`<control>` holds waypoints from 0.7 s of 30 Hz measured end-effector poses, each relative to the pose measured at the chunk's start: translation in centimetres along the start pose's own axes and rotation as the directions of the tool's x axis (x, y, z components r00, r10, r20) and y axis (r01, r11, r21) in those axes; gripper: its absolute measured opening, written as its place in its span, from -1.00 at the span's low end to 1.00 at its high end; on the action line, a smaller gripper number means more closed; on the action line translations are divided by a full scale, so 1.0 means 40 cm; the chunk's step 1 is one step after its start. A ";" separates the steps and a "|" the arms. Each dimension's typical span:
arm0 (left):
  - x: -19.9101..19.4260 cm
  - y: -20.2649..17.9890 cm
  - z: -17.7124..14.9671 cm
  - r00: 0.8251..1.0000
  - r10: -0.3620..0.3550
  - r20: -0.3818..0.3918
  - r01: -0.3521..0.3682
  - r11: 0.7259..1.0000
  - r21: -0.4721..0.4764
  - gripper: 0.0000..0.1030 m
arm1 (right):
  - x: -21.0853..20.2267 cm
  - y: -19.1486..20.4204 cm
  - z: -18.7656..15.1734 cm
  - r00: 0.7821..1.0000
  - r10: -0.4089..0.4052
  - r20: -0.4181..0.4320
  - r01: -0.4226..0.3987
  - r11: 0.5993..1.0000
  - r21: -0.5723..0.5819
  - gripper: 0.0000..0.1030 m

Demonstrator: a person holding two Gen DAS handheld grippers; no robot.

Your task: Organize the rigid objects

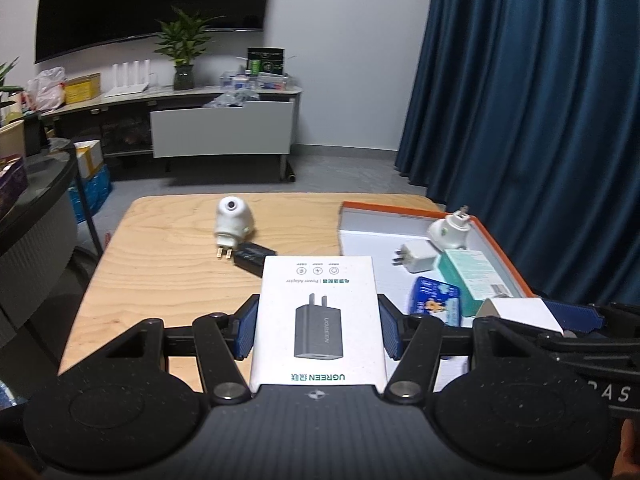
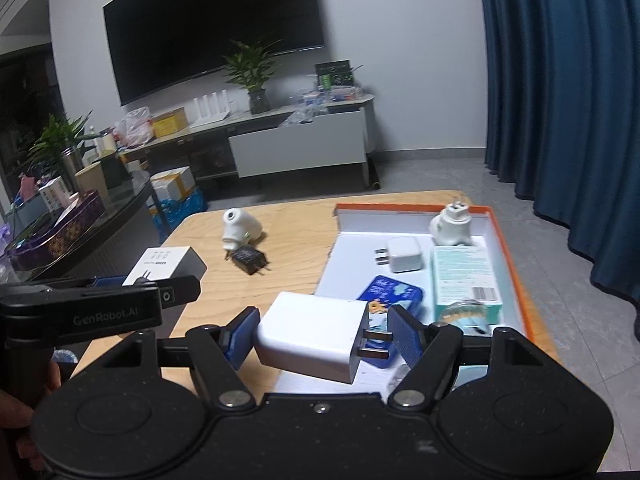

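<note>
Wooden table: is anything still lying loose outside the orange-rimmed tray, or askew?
Yes. A white rounded plug-in device lies tipped on its side on the wooden table, with a small black adapter against its prongs. Both sit left of the orange-rimmed tray, unsorted.

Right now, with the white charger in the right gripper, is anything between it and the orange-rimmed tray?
Nothing blocks the way to the tray, but its near part is crowded: the blue card pack and teal box lie just beyond the white charger. Bare floor shows only toward the far left.
</note>
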State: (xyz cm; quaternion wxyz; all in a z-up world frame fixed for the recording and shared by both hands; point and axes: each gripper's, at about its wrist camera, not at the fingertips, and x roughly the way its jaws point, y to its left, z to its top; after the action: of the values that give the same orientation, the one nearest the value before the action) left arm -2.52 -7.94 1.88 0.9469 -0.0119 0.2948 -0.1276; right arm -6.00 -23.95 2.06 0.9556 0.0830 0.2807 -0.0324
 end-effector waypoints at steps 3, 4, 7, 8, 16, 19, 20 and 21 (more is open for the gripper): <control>0.009 -0.025 0.001 1.000 -0.025 -0.007 0.025 1.000 0.012 0.15 | -0.008 -0.025 0.000 1.000 -0.024 0.006 0.024 1.000 0.014 0.64; 0.011 -0.031 0.001 0.999 -0.034 -0.008 0.034 0.999 0.017 0.15 | -0.010 -0.033 0.000 1.000 -0.030 0.007 0.030 0.999 0.020 0.64; 0.017 -0.056 0.003 0.998 -0.057 -0.012 0.058 0.998 0.033 0.15 | -0.017 -0.055 0.001 0.999 -0.051 0.014 0.050 0.998 0.036 0.64; 0.020 -0.064 0.004 0.998 -0.064 -0.013 0.064 0.997 0.038 0.15 | -0.020 -0.062 0.001 0.998 -0.057 0.017 0.056 0.998 0.041 0.64; 0.046 -0.116 0.015 0.995 -0.100 -0.029 0.102 0.993 0.058 0.15 | -0.034 -0.119 0.015 0.995 -0.095 0.038 0.092 0.993 0.079 0.64; 0.053 -0.128 0.020 0.994 -0.107 -0.031 0.109 0.992 0.065 0.15 | -0.035 -0.133 0.022 0.994 -0.104 0.045 0.100 0.991 0.088 0.64; 0.054 -0.131 0.021 0.994 -0.108 -0.030 0.109 0.992 0.066 0.15 | -0.035 -0.138 0.025 0.993 -0.106 0.048 0.101 0.991 0.089 0.64; 0.056 -0.135 0.024 0.994 -0.109 -0.031 0.111 0.992 0.067 0.15 | -0.035 -0.140 0.027 0.993 -0.107 0.050 0.102 0.991 0.092 0.64</control>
State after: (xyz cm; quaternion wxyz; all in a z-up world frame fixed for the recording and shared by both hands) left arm -1.47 -13.76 1.93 0.9343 0.0061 0.3018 -0.1897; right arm -7.20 -29.65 2.93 0.9553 0.1098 0.2569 -0.0971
